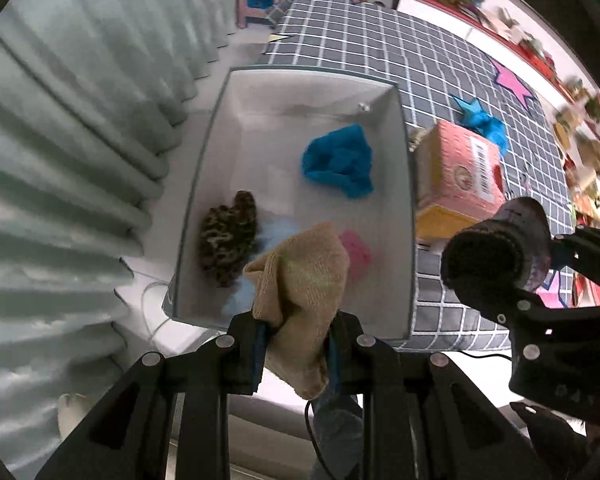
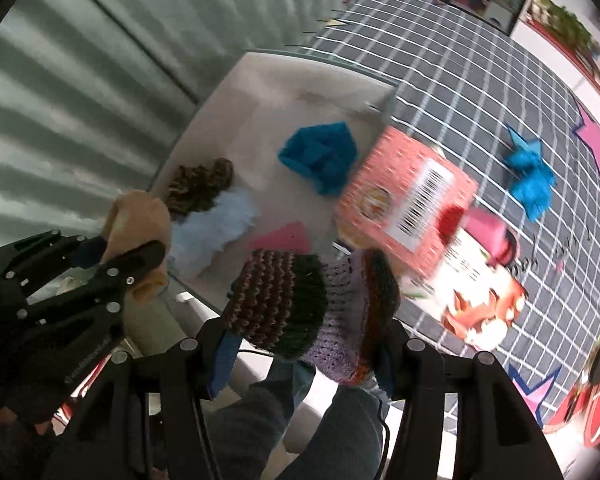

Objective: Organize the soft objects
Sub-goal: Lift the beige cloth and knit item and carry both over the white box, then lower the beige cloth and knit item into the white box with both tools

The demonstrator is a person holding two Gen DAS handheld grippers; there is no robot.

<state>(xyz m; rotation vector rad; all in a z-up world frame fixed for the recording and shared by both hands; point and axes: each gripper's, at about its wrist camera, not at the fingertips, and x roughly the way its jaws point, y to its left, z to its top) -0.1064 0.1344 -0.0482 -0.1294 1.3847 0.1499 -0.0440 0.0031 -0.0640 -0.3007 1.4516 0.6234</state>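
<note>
My left gripper [image 1: 296, 344] is shut on a tan cloth [image 1: 300, 292] that hangs over the near edge of a white bin [image 1: 404, 208]. My right gripper [image 2: 304, 344] is shut on a rolled dark knitted piece with purple and striped parts [image 2: 300, 304], held near the bin's near right corner. Inside the bin lie a blue cloth [image 1: 338, 162], a brown patterned bundle [image 1: 228, 236], a pale blue fluffy item [image 2: 216, 224] and a pink item [image 1: 356, 254]. The knitted roll [image 1: 496, 252] also shows at the right of the left wrist view.
A pink carton with a barcode [image 1: 456, 176] stands right beside the bin on the grey checked tablecloth [image 1: 380, 40]. Another blue cloth [image 2: 530, 178] lies farther out on the table. Pale pleated curtains [image 1: 60, 160] hang to the left. A person's trouser legs [image 2: 300, 420] show below.
</note>
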